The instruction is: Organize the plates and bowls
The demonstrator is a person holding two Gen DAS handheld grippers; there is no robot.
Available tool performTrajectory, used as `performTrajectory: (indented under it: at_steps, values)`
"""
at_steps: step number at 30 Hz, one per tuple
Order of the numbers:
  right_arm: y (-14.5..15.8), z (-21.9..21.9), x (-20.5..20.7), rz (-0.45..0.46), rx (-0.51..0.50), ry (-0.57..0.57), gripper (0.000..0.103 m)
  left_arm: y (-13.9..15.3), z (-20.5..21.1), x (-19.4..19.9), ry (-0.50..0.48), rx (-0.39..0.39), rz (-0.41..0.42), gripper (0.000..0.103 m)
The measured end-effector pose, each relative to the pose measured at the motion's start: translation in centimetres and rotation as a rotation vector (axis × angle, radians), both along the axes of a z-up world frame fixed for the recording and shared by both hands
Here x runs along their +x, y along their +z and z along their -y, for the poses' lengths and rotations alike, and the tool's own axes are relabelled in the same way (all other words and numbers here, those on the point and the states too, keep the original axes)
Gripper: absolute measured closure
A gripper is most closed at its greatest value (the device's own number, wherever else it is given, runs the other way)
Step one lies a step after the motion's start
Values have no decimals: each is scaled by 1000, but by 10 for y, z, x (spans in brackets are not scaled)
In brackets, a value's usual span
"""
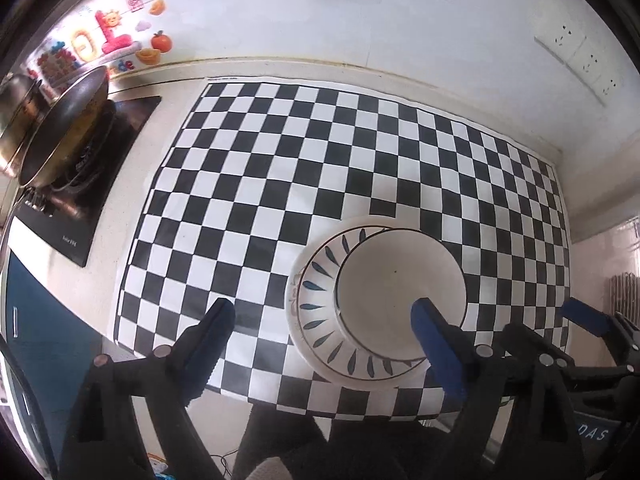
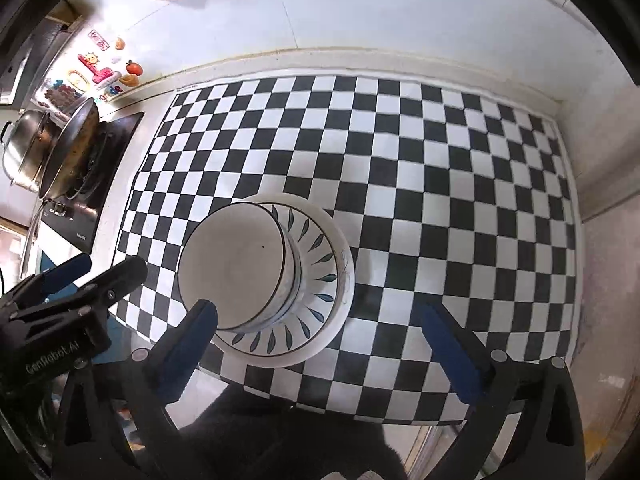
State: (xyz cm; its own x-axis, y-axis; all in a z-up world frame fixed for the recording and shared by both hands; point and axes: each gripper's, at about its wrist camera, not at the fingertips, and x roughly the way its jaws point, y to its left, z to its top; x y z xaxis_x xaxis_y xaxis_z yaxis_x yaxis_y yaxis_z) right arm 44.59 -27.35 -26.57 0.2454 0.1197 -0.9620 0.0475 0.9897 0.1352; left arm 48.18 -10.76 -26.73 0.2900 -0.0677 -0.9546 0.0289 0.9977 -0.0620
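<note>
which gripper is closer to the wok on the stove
Left. The left gripper hangs open over the mat's near edge, on the wok's side of the stacked bowl. The right gripper, also open, is on the bowl's far side.

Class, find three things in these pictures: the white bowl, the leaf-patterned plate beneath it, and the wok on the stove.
white bowl [image 2: 232, 264]: right wrist view, inner floor.
leaf-patterned plate [image 2: 316, 256]: right wrist view, patterned rim.
wok [image 1: 68, 128]: left wrist view, inside wall.

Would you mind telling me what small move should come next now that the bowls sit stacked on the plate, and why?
Probably lift both grippers clear. The left gripper and right gripper stand open and hold nothing, the bowls rest stacked on the leaf-pattern plate, and no other dish shows on the checkered mat.
</note>
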Motion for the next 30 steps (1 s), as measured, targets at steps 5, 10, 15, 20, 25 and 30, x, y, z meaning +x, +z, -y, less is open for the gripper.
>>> performTrajectory:
  at_steps: [5,10,15,20,25,30]
  values:
    - [18,-12,-29,56,-4,-22,0,19,-10,-22,-14,11,61,13]
    - [42,-40,-75,128,-46,-85,0,37,-25,-51,-71,21,133,13]
    - [61,-75,-129,184,-68,-178,0,58,-51,-93,-143,26,201,13]
    - [84,-106,-180,243,-86,-242,0,80,-78,-131,-190,12,244,13]
    - [115,-128,-218,298,-133,-269,0,105,-99,-159,-189,21,300,7]
    - [147,-140,-246,368,-165,-290,0,131,-108,-182,-201,17,379,1]
